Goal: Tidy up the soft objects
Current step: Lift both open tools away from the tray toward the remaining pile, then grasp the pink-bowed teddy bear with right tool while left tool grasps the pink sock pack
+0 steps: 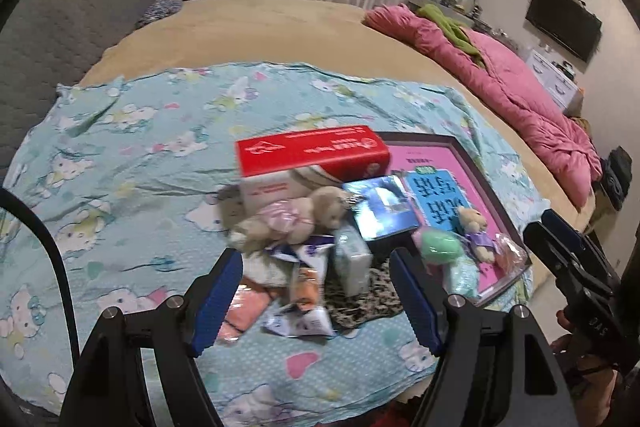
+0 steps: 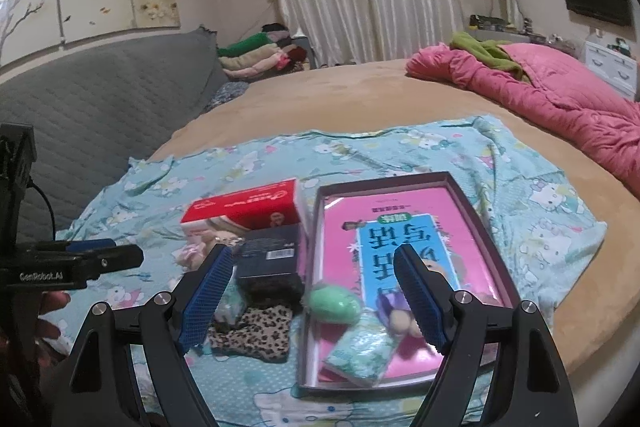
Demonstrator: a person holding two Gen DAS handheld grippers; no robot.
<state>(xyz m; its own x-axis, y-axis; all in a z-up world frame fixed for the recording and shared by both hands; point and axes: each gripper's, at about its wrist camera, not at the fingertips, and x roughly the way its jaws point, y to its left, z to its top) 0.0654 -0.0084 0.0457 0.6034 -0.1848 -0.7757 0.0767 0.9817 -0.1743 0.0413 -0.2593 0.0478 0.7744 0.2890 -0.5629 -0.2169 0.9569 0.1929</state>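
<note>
Both tools hang above the pile with nothing in them: the left gripper has its blue pads spread wide over the clutter at the lower centre of its view, and the right gripper is likewise released, its fingers framing the near end of the shallow box tray at the lower right of its picture. The soft things are split between two spots on the cartoon-cat bedsheet. Inside the tray, lying on a pink book, sit a green plush ball, a small bear in a purple dress and a pale patterned soft packet, grouped at the tray's near end, which suggests the tray serves as the collecting place. Outside it, at the centre of the left view, a beige teddy bear in pink lies on its side against a red and white carton, above a heap of crinkled snack packets, a tissue pack and a leopard-print cloth that spreads flat by the tray's left wall. A dark box stands between the carton and the tray. The teddy looks to be the next soft piece to move, and the left pads, open and aimed down just short of it, seem placed for that reach; the loose packets underneath could shift when it is lifted.
</note>
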